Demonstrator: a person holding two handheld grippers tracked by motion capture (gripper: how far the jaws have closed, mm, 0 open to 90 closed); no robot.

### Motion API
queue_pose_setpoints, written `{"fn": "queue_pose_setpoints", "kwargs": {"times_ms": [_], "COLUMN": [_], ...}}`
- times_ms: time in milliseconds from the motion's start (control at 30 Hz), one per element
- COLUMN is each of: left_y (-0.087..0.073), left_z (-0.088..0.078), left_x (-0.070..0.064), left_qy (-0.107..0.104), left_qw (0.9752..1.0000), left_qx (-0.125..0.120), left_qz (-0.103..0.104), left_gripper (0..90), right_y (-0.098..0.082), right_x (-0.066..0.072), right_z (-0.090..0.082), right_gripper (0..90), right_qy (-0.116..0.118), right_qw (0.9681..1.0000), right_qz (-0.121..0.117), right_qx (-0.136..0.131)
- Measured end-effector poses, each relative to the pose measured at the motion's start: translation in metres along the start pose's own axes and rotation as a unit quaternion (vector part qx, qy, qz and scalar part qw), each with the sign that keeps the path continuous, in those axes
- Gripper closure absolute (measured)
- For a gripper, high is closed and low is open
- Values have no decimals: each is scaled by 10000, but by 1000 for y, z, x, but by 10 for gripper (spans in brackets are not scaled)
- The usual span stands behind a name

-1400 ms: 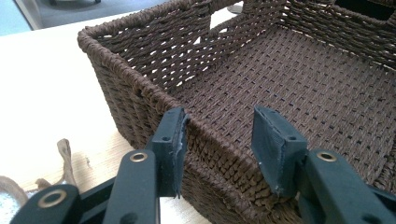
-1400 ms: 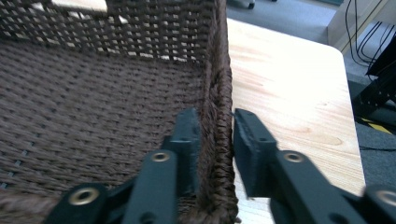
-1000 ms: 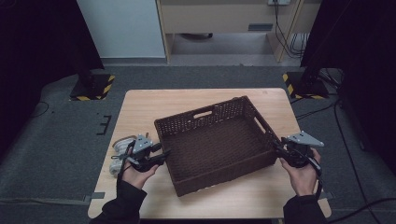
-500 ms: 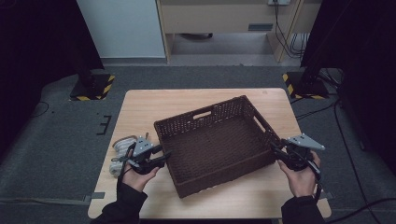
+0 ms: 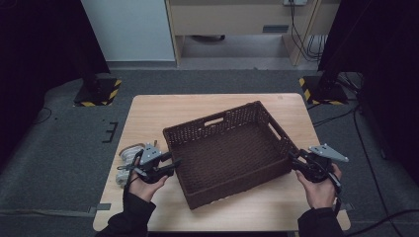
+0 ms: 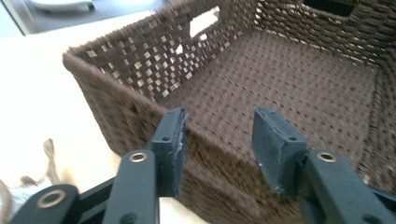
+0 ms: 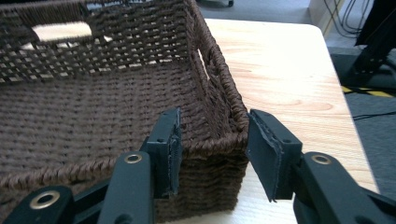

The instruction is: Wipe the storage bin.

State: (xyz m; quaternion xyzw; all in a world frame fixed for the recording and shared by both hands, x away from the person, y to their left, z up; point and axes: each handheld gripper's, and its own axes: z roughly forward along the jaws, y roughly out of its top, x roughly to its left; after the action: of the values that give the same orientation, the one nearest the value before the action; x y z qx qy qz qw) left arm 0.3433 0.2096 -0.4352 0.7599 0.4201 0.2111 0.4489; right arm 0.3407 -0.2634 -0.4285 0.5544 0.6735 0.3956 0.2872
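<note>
Diagonally on the wooden surface (image 5: 148, 118) sat the brown wicker basket (image 5: 227, 148). Both the left gripper (image 5: 172, 164) and right gripper (image 5: 295, 163) gaped open, straddling its opposite rims; bare wood lay beyond.

- A light wooden bench (image 5: 163, 111) stands on grey floor.
- A dark brown woven basket (image 5: 225, 148) sits on it, turned askew.
- A pale bundle (image 5: 126, 158) lies by the bench's left edge.
</note>
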Motion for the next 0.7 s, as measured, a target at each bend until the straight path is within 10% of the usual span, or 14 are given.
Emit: {"fn": "queue_pose_setpoints", "kwargs": {"times_ms": [700], "left_y": [-3], "left_z": [4], "left_x": [1], "left_qy": [56], "left_qw": [9999], "left_qx": [-8], "left_qz": [-121], "left_gripper": [522], "right_y": [8], "right_x": [8], "right_z": [10], "right_gripper": [490], "right_qy": [18], "right_qw": [9998], "right_qz": [-170], "right_qx": [-118]}}
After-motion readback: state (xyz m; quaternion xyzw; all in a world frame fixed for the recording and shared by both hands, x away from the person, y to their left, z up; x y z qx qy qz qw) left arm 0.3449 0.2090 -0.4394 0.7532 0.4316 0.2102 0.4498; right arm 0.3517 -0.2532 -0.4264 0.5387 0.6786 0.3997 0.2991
